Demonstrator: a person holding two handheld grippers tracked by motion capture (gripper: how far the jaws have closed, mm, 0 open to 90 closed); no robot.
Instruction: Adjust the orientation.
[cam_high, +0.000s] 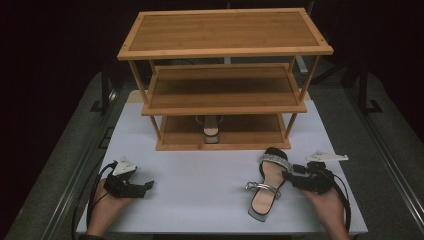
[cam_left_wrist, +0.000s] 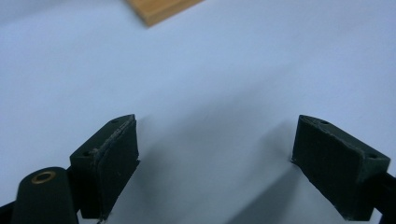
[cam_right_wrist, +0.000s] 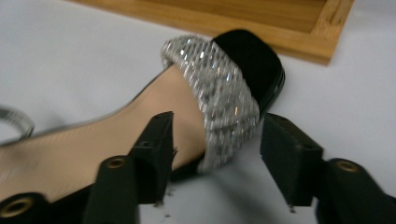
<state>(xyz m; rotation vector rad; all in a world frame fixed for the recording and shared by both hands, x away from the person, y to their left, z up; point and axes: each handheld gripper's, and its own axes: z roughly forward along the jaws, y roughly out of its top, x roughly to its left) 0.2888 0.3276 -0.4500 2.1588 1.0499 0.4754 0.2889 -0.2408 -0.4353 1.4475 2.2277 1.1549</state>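
One sandal already sits on the rack's bottom shelf; its mate lies on the surface in front. The right tongs gape around its glittery strap (nothing gripped yet). The left tongs rest wide and empty.

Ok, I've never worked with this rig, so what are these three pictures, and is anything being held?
No robot arm here: a person holds a two-jaw tool in each hand. The high view looks down on the white table and a three-tier wooden rack with one sandal on its bottom shelf. The other two views ride on the tools. The left gripper is open over bare table. The right gripper is open, its jaws either side of the glittery strap of a black-and-beige sandal lying on the table. Nothing is held yet.
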